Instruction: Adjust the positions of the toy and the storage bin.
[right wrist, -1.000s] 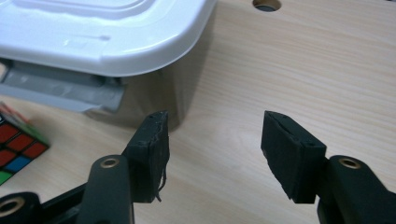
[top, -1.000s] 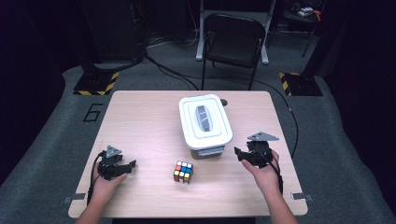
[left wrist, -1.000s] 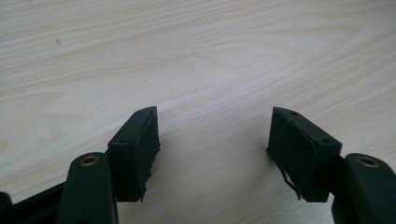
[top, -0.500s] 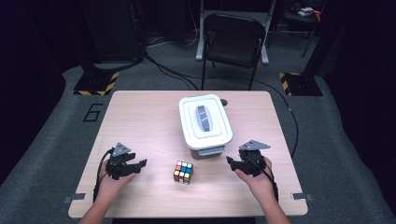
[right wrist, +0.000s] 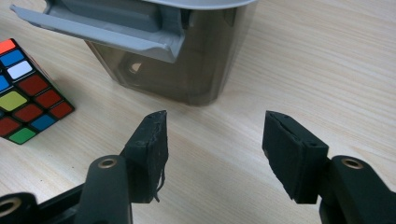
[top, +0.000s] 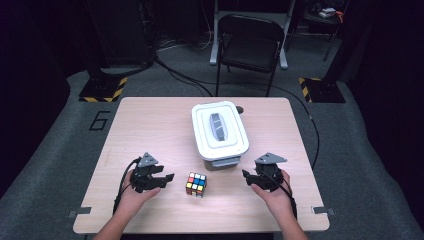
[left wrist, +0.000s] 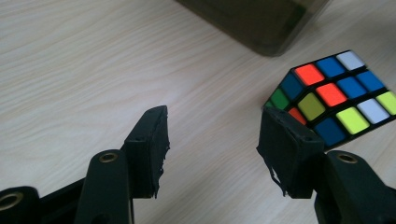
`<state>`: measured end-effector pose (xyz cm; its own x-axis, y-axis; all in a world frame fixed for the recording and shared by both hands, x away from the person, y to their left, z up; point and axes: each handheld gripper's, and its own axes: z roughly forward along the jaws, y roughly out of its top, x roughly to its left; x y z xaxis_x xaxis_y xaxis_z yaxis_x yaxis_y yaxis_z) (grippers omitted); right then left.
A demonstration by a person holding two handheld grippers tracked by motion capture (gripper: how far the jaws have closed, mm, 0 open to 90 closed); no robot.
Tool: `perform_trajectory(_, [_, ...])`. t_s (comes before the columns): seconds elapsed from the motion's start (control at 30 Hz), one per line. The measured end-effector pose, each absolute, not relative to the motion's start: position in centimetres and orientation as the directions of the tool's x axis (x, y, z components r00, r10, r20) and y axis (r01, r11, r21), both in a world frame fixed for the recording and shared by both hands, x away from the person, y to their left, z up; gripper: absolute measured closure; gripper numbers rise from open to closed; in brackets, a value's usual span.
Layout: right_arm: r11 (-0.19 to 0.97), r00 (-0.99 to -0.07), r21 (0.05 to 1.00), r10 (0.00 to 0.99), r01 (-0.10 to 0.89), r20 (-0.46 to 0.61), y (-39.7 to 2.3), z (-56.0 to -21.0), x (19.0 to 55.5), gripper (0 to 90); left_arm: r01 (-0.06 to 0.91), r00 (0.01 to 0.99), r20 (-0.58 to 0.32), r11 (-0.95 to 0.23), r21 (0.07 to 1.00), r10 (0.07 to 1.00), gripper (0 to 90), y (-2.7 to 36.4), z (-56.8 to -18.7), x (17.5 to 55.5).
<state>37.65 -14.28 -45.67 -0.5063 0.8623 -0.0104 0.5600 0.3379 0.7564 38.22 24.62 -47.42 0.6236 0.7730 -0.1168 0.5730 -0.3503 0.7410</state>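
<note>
Your left hand-held gripper (top: 167, 177) sits just left of the puzzle cube (top: 197, 184) on the tabletop (top: 150, 125), jaws spread with nothing between them, and they've just been closing. Your right hand-held gripper (top: 246, 175) is right of the cube, jaws spread and empty, near the lidded white container (top: 219, 130).

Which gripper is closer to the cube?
The left gripper: its tips sit just beside the Rubik's cube. The right gripper is farther off, angled toward the lidded container.
</note>
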Motion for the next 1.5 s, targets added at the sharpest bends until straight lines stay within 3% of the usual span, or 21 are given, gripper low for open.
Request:
perform_trajectory(0.97, [0.322,-0.456,0.759,0.889,0.566,-0.037,-15.3,-45.7,37.7,41.2,0.588,0.709,-0.300,-0.300,0.751,0.638,47.4,19.0,-48.4,39.0])
perform_trajectory(1.5, [0.319,-0.456,0.758,0.890,0.569,-0.032,-15.4,-45.8,37.7,40.8,0.563,0.751,-0.305,-0.328,0.758,0.586,50.1,17.5,-48.7,38.4])
